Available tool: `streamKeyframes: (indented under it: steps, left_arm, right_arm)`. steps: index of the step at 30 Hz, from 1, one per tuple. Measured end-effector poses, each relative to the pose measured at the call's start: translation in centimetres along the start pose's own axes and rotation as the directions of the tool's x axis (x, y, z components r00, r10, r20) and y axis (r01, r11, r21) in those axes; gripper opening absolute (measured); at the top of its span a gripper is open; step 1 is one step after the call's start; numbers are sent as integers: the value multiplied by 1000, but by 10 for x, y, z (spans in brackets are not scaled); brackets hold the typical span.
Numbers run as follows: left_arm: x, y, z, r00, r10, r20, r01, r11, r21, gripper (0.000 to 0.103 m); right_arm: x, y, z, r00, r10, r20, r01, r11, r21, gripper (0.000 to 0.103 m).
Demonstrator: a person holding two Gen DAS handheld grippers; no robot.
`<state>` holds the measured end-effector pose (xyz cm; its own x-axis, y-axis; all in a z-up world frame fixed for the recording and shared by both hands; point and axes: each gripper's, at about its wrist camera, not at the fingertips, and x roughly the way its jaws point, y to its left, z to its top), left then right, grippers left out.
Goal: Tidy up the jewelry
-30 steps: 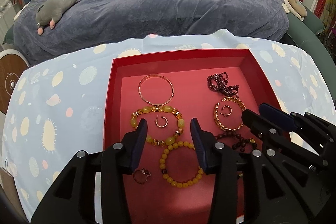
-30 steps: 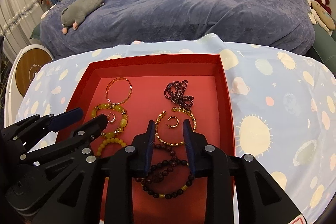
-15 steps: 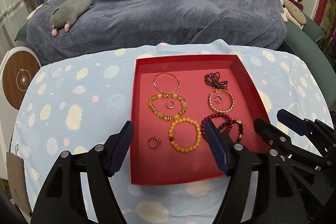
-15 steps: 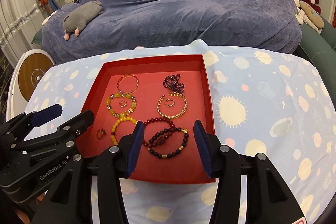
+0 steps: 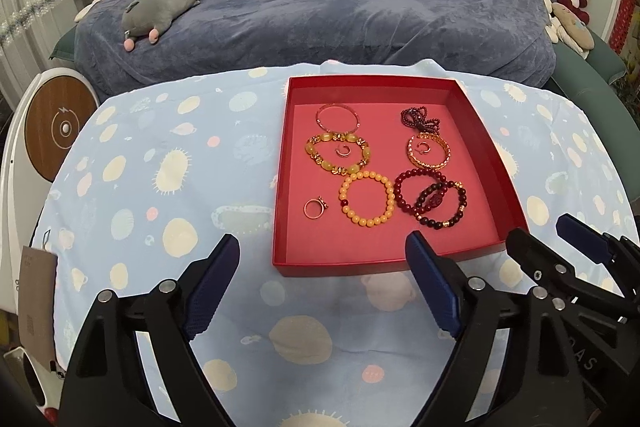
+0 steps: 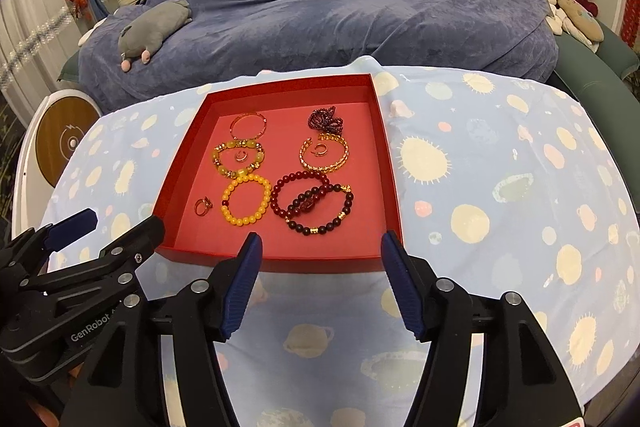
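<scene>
Both the left claw and right claw, just opening, gape empty before the red tray's near wall.

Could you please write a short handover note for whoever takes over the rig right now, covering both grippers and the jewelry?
Left gripper: open and empty, jaws just been opening, over the tablecloth in front of the red tray.
Right gripper: open and empty, jaws just been opening, at the tray's near edge.
All visible jewelry lies inside the tray: thin bangle, chunky yellow bracelet ringing a small hoop earring, yellow bead bracelet, ring, dark bead cluster, gold cuff around another hoop, two overlapping dark red bracelets.
Done: pieces appear laid out apart. Left: possibly nothing; none visible on the cloth.
</scene>
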<state>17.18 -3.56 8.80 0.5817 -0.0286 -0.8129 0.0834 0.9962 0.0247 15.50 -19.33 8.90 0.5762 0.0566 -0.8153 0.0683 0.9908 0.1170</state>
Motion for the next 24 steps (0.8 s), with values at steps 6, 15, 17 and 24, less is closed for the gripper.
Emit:
streamKeyframes:
  steps: [6,15,17,24]
  left_arm:
    - [-2,5,-10,1000,15,-3,-15,1000,-22,91]
    - [-1,5,-18,1000,28,-9,-28,999,-28,94]
    - [-2,5,-20,999,37,-5,-37,999,-22,95]
    - [-3,3,-20,999,46,4,-46,999,-18,95]
  right_arm:
    - [-2,-6,-9,1000,-3,-12,3,1000,11,84]
    - [-7,-9,-12,999,-41,13,41,999,3,96]
    - [-7,-10,-14,999,-44,7,44,999,4,97]
    - [-7,-10,-16,998,-67,4,67,998,4,96]
